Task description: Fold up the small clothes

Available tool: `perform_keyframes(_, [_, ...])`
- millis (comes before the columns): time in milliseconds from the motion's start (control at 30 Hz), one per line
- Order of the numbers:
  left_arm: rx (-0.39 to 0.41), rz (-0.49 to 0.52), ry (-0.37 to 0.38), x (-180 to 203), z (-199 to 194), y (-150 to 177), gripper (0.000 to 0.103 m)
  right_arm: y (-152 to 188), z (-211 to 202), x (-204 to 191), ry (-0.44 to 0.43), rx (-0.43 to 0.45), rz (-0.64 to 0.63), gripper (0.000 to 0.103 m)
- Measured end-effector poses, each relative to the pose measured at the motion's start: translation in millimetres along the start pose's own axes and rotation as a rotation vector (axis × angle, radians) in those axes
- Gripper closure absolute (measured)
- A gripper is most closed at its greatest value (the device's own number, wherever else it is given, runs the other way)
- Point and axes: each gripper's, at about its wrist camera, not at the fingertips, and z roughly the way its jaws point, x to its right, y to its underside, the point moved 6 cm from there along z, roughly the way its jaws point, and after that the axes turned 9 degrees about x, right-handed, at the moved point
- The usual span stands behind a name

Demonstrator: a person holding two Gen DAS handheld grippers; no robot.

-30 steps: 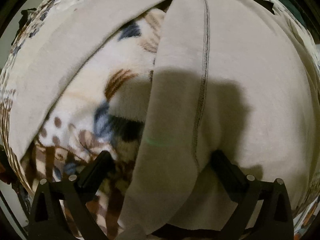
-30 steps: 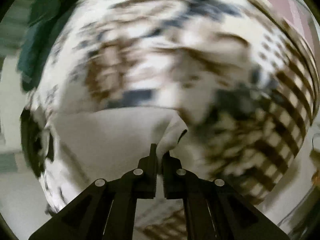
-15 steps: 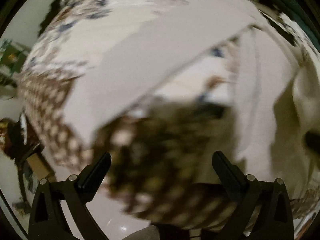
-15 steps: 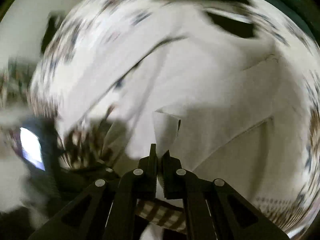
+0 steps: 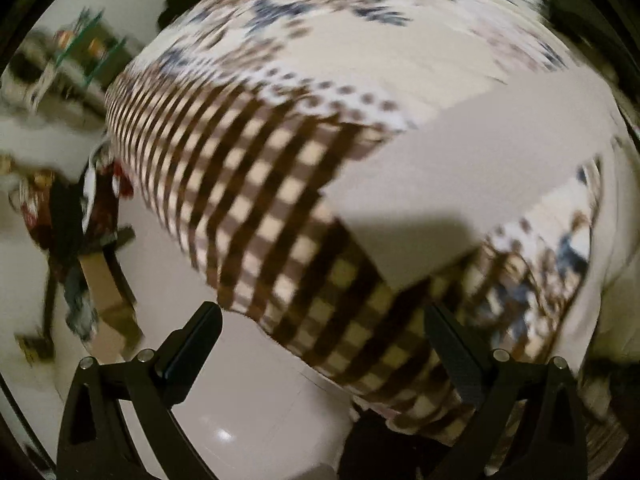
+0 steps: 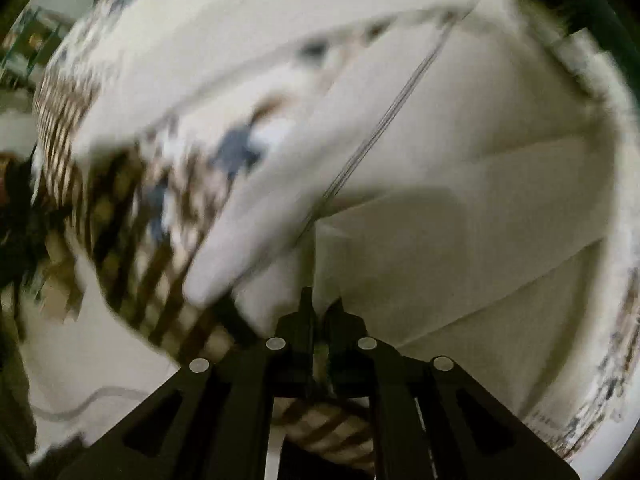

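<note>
A cream garment (image 6: 460,220) with a dark stitched seam (image 6: 380,128) lies spread on a patterned blanket (image 6: 132,220). My right gripper (image 6: 323,304) points down at it. Its jaws stand almost together and are opening, with a fold of the cream cloth still between the tips. In the left wrist view, one flat end of the cream garment (image 5: 460,168) lies across the brown checked corner of the blanket (image 5: 260,184). My left gripper (image 5: 322,312) hangs open above that corner, with nothing between its fingers.
The blanket's corner drops off to a pale glossy floor (image 5: 240,380). Cardboard and dark clutter (image 5: 80,220) stand on the floor at the left. Something dark green (image 6: 580,0) lies beyond the garment at the top right.
My left gripper has drifted off the garment out over the blanket's checked corner. My right gripper carried the pinched cloth across and down onto the garment while rolling, and its jaws have parted slightly.
</note>
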Motion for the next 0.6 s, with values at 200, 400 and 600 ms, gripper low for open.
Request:
perform_keyframes(200, [-0.076,-0.233,0.210,-11.3,23.7,-6.8,0.000,26.2,-36.1,81.8,-0.162,0.119,0.419,0.058])
perform_keyframes(400, [-0.116,-0.356,0.364,17.4,60.4,-23.0,0.000,47.9,-35.0,157.3,-0.057,0.104,0.604,0.058])
perform_keyframes(600, [-0.025,-0.416,0.220,18.7,53.7,-41.2,0.067,59.7,-39.3,184.2,-0.036,0.111,0.670,0.058])
